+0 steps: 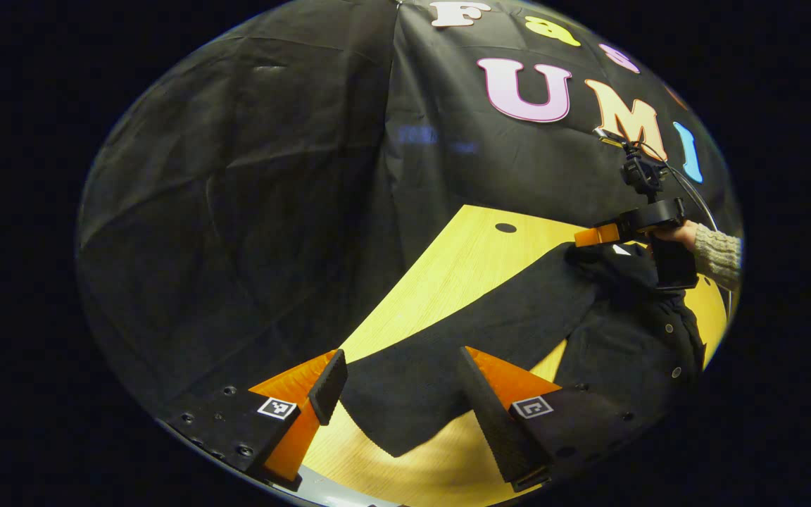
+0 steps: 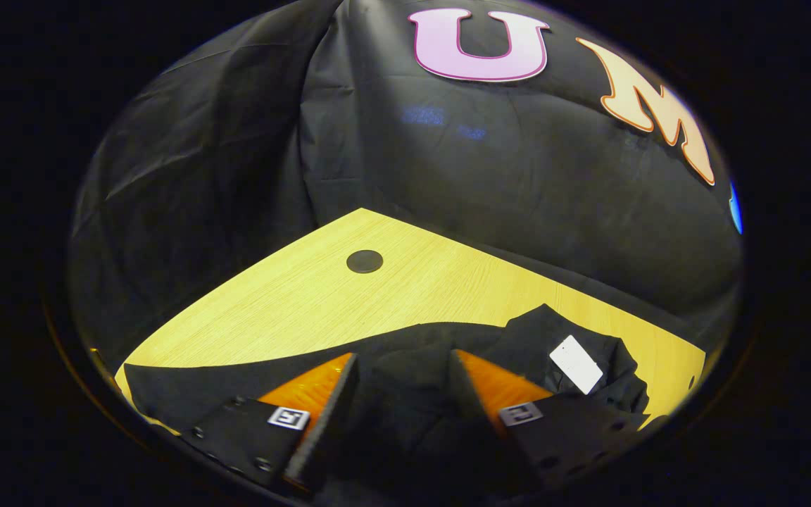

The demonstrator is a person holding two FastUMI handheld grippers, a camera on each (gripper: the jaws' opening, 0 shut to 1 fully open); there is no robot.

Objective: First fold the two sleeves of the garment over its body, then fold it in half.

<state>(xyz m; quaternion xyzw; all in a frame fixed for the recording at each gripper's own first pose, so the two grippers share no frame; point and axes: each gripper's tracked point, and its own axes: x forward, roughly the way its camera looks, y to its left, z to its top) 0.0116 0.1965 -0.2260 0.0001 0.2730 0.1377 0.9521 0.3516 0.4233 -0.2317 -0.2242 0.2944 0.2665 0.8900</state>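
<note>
Garment sleeve between left claw; right claw's view adds its tag.

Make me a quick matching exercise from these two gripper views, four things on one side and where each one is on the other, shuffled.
Things:
1. sleeve
2. white tag
3. dark round cap
4. right gripper

Places:
A. set in the bare wooden table
B. over the garment's collar end
C. between the open fingers of the left gripper
D. on the garment by the collar

Pairs: 1-C, 2-D, 3-A, 4-B
</note>
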